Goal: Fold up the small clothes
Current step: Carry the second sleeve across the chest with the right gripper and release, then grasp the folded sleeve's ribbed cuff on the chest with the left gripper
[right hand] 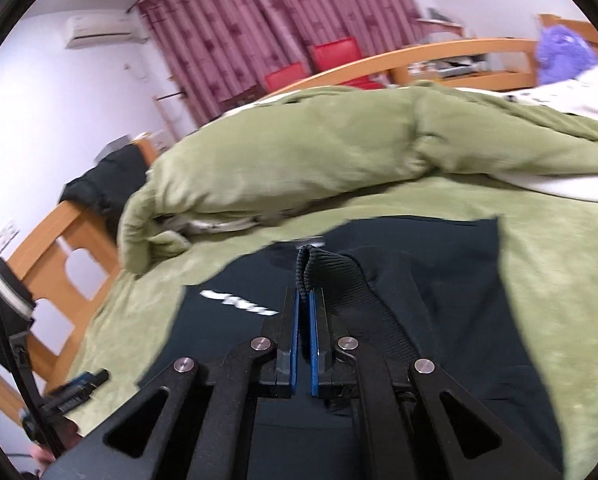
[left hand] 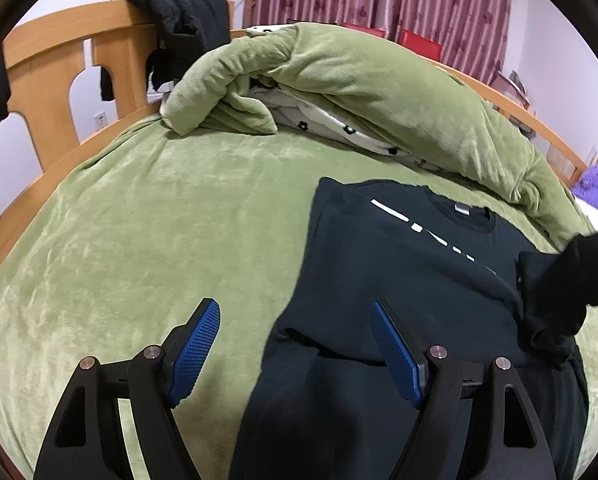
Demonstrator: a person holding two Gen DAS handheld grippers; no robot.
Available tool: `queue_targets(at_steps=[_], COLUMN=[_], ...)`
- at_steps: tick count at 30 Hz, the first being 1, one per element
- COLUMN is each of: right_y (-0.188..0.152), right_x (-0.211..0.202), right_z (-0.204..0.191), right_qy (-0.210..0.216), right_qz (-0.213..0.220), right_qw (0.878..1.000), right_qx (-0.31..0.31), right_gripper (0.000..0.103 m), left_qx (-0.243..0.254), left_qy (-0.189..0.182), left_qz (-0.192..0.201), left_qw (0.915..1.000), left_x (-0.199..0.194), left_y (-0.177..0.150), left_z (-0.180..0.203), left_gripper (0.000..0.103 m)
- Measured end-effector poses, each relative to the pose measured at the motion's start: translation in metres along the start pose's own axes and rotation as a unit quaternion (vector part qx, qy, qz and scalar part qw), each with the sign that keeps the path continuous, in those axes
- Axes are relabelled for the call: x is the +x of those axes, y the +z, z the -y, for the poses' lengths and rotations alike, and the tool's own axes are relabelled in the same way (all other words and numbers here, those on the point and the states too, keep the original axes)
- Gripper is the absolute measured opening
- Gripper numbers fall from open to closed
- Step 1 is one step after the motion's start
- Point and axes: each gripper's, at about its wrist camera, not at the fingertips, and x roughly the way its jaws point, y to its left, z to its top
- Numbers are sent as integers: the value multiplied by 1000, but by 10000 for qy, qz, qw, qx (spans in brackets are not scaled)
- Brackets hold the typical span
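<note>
A black sweatshirt (left hand: 387,280) with white chest lettering lies on the green bed cover, partly folded, its left sleeve folded in. My left gripper (left hand: 295,352) is open and empty just above the shirt's left edge, one finger over the cover and one over the cloth. My right gripper (right hand: 303,308) is shut on the ribbed cuff (right hand: 331,276) of the shirt's right sleeve and holds it lifted above the shirt body (right hand: 459,280). In the left wrist view that lifted sleeve (left hand: 555,296) hangs at the right, with the right gripper mostly hidden behind it.
A bunched green quilt (left hand: 359,88) with a white flowered lining lies across the back of the bed. A wooden bed frame (left hand: 59,80) with dark clothes draped on it stands at the left. Pink curtains and red chairs (right hand: 331,56) are behind.
</note>
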Motion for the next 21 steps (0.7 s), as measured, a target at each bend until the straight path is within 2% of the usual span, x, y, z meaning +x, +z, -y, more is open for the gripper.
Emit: queue_targets(at_steps=[6,11,13,15,17,21], right_y=[-8,-36,-39,-39,-37,-36], right_x=[55,89,84,69,50,10], right_z=[-86,-109,-107,-99,-81,-26], right_qy=[300,502,579,412,165,-592], right_qz=[-215,-724,-741,-540,-372,-227], right_qw=[9986,9952,9941,9953,9957,9935], right_qx=[-375,-418,-540,-695,-832,-947], right_gripper=[5,11,34,46,47,48], left_qx=[-198,-124,-152,-158,-153,-68], left_qy=[108,141,109,60,-36,-177], left_qz=[107,183,176,132,52,-93], left_qw=[9997,9997,9997,9998,9999,9998], left_x=[-5,-8,-7,-5,-2,6], left_y=[3,5,5,6,5,2], left_z=[-19,-22,-22,-21,-18,0], left_gripper=[76,76,76,76,76,76])
